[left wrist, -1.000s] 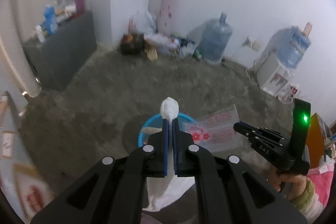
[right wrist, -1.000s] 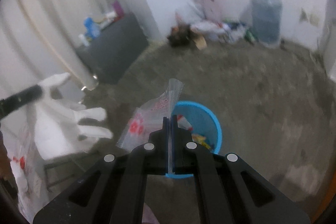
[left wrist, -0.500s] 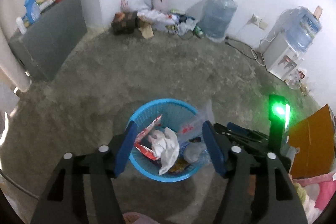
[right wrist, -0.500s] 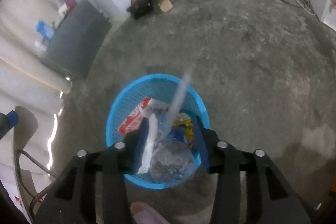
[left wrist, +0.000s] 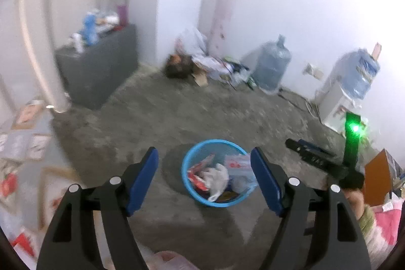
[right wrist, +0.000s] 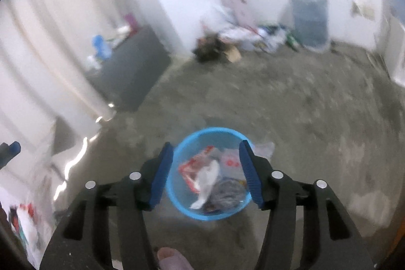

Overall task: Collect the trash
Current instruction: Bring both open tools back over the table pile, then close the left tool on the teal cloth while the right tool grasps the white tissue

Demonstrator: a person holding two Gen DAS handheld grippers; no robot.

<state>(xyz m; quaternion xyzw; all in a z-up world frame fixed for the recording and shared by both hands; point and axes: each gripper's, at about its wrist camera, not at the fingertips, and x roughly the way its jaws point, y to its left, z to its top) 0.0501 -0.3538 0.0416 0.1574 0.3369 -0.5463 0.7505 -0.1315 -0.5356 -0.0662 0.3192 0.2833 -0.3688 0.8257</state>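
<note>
Your left gripper point(left wrist: 204, 177) has just been opening, jaws wide with nothing between them; your right gripper point(right wrist: 206, 172) likewise (also empty). Both hang above the blue mesh basket point(left wrist: 187, 166) on the concrete floor point(left wrist: 202, 113). Inside lie a white crumpled tissue point(left wrist: 215, 177), a red wrapper point(left wrist: 200, 168) and a clear printed bag point(left wrist: 236, 163).

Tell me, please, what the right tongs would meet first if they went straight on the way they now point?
Most likely the trash in the blue basket: the right tongs stand open and empty, framing its mouth, with the white crumpled wrapper in line. Nothing seems to stand in between, though depth is unclear in this blurred view.
</note>
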